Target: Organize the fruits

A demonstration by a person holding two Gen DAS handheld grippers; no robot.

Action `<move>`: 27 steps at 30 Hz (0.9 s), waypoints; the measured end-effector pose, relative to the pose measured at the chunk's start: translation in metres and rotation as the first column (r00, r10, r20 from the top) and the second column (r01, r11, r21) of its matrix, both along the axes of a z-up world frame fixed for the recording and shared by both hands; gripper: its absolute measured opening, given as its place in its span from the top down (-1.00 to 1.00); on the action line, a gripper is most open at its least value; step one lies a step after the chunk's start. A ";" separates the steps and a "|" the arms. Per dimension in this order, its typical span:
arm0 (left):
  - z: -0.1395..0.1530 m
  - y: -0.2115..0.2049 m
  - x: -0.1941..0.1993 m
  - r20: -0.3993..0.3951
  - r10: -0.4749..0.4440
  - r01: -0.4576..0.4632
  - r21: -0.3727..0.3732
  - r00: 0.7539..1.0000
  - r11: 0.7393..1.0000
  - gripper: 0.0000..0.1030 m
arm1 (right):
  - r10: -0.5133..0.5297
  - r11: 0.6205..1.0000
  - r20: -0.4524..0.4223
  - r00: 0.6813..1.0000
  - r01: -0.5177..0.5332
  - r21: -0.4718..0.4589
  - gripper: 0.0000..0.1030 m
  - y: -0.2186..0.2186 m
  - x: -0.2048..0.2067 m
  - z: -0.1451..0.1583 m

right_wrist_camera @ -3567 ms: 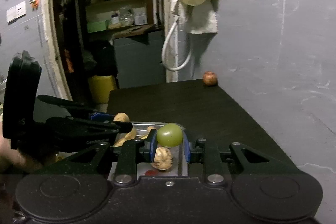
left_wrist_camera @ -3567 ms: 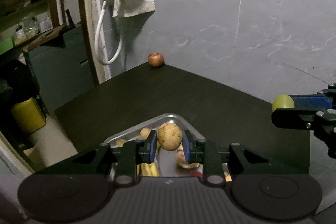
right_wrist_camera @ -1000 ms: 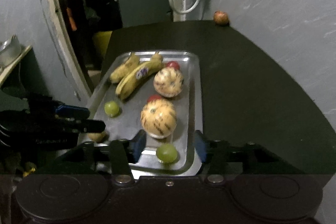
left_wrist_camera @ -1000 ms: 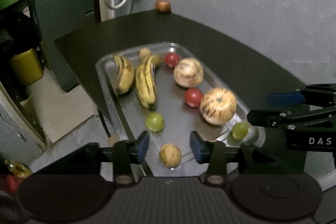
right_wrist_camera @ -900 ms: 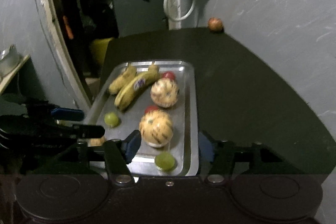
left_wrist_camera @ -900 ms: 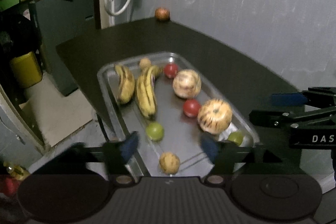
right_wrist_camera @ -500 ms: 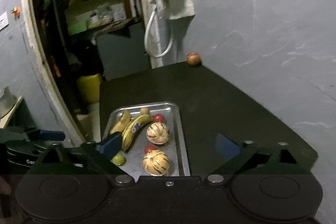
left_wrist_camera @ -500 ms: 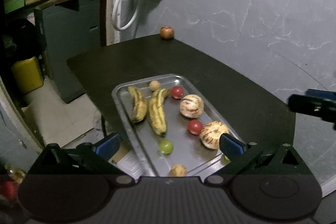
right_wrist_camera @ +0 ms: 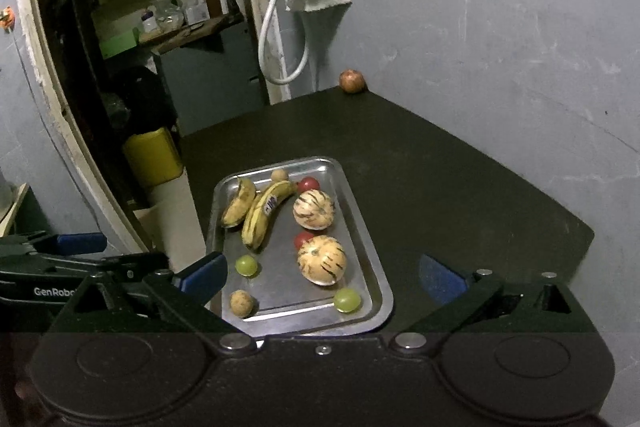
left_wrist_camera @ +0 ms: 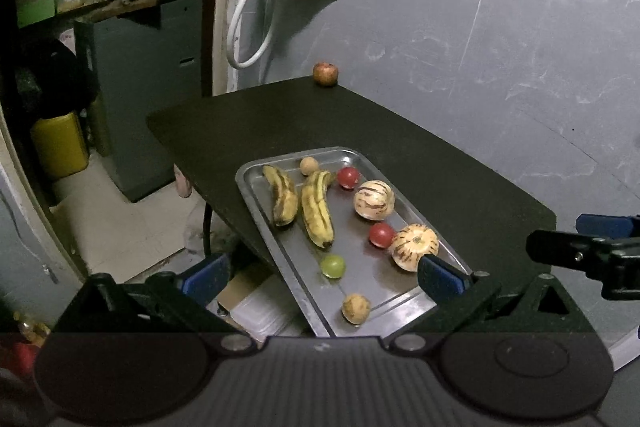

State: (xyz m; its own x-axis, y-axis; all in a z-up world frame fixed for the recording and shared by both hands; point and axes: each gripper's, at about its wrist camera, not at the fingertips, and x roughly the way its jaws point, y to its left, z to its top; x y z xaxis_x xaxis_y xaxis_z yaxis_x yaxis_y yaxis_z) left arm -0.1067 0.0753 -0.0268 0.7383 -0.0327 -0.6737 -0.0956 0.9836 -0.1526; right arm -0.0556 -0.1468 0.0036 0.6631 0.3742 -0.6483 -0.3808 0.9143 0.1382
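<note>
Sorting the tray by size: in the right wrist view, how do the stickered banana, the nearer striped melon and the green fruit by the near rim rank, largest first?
1. Stickered banana, longest.
2. Nearer striped melon.
3. Green fruit by the near rim, clearly smallest though closest to the camera.

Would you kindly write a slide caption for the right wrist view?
Open right gripper above a metal tray of bananas, striped melons and green grapes; an apple sits apart.

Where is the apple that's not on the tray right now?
The apple sits alone at the table's far corner against the grey wall, upper centre in both wrist views, well beyond the metal tray.
</note>
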 end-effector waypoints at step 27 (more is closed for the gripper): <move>0.002 0.000 -0.002 0.005 0.017 -0.017 0.057 1.000 0.998 -0.99 | -0.002 1.000 0.013 1.000 0.002 0.002 -0.99 0.001 -0.001 0.003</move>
State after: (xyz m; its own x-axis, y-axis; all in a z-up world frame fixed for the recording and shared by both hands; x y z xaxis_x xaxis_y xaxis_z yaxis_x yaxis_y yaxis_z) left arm -0.1088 0.0748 -0.0247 0.7418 0.0183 -0.6704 -0.1119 0.9890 -0.0967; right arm -0.0571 -0.1458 0.0067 0.6719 0.3743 -0.6391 -0.3809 0.9147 0.1353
